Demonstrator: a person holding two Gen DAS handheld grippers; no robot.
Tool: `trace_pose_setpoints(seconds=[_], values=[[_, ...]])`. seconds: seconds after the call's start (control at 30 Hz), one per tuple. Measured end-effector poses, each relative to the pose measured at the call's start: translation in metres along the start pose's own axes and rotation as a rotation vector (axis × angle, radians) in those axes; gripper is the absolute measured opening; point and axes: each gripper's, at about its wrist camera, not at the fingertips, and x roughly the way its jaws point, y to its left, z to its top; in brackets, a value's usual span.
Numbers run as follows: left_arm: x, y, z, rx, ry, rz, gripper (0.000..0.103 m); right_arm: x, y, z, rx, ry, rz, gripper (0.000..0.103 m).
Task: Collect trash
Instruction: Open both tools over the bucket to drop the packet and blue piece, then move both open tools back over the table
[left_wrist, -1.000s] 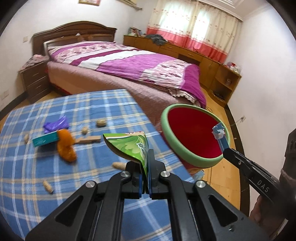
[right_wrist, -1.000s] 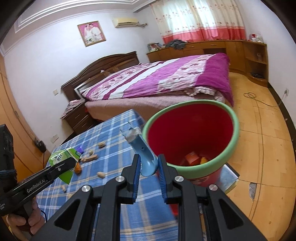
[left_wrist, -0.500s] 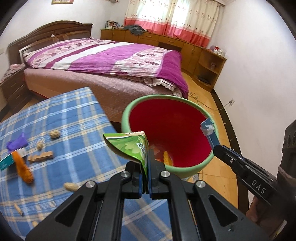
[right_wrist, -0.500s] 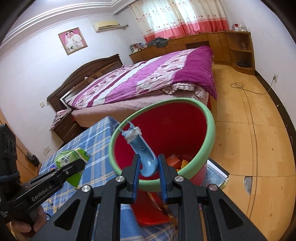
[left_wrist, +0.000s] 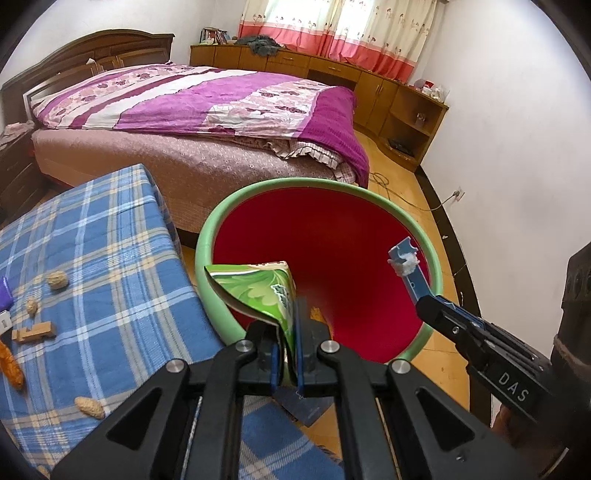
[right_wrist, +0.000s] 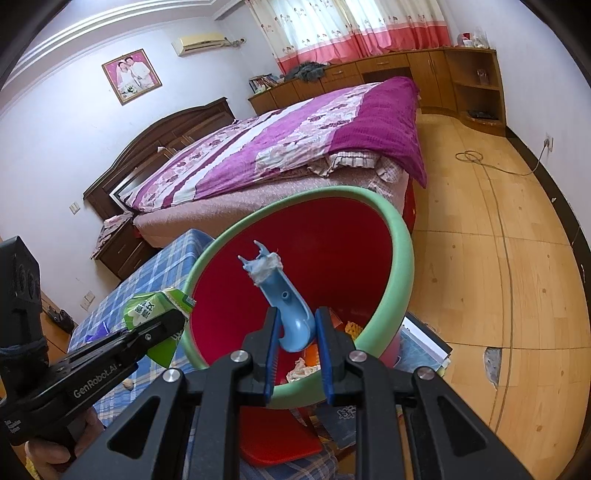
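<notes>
Both grippers have swung from above the plaid table (left_wrist: 110, 258) to over the red bin (left_wrist: 258, 192): left gripper (left_wrist: 286, 363) pinches the green carton (left_wrist: 258, 291) at its crushed edge, right gripper (right_wrist: 295, 345) clamps the blue plastic piece (right_wrist: 286, 308) by its curved base. Carton looks light and soft, plastic light and stiff; beyond, peanuts (left_wrist: 88, 407) lie on the cloth

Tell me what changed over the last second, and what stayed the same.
Both grippers swung away from the plaid table to the red bin. The green carton in the left gripper and the blue plastic piece in the right gripper now hang over its mouth. Both grips are unchanged; nothing has been dropped.
</notes>
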Motion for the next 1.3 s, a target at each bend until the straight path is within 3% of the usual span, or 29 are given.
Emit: trace_pose_setpoints(seconds=[0.1,0.2,0.27,0.3,0.77,1.0,1.3], values=[[0.006,0.0,0.002,-0.004,0.01,-0.005,0.003,0.003,-0.003,0.002,0.0,0.005,-0.001,0.022],[0.009,0.0,0.003,-0.007,0.021,-0.002,0.012,0.003,-0.003,0.004,0.001,0.007,0.001,0.022],[0.011,0.0,0.003,-0.011,0.023,0.006,0.032,0.003,-0.002,0.004,0.003,0.006,0.0,0.022],[0.011,0.0,0.003,-0.014,0.02,0.011,0.034,0.002,-0.002,0.004,0.005,0.006,0.001,0.023],[-0.017,0.01,-0.003,-0.03,0.001,0.027,0.035,-0.011,0.002,0.003,0.028,-0.021,0.023,0.038],[-0.044,0.029,-0.014,-0.069,-0.02,0.059,0.035,-0.022,0.015,-0.005,0.029,-0.031,0.044,0.05],[-0.081,0.067,-0.03,-0.139,-0.058,0.114,0.035,-0.03,0.046,-0.016,-0.008,-0.029,0.081,0.056]])
